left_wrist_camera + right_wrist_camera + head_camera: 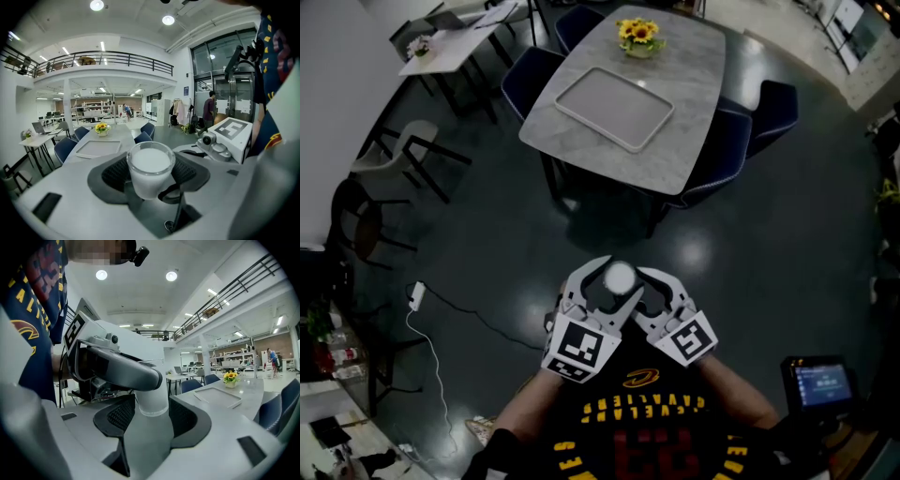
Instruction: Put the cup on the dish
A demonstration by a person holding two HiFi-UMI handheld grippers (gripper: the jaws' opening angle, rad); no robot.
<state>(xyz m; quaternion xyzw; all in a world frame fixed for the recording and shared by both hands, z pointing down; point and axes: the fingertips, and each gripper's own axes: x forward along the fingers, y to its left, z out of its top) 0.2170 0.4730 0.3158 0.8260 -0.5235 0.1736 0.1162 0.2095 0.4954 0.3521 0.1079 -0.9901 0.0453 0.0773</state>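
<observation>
In the head view the person stands on the dark floor, well apart from the table (675, 141) at 12 o'clock. The flat white dish (614, 108) lies on that table with nothing on it, and the yellow flowers (639, 36) stand behind it. Low down, at 6 o'clock, the left gripper (602, 286) and the right gripper (645, 291) meet close to the person's shirt, with the cup (620, 277) between them. In the left gripper view the cup (151, 171) is full of something white. It sits upright between the two dark pads, and both pads touch its sides, so this gripper is holding it. The dish (97, 148) shows far off at 10 o'clock from the cup. In the right gripper view the jaws are spread wide. The cup (151, 399) stands between them, but the pads do not seem to press on it. One jaw of the left gripper reaches in across the cup from 9 o'clock. The dish (218, 396) is far off at 3 o'clock. So the cup is picked up, and I think that part is done. Walking to the table and setting the cup on the dish is not yet done.
</observation>
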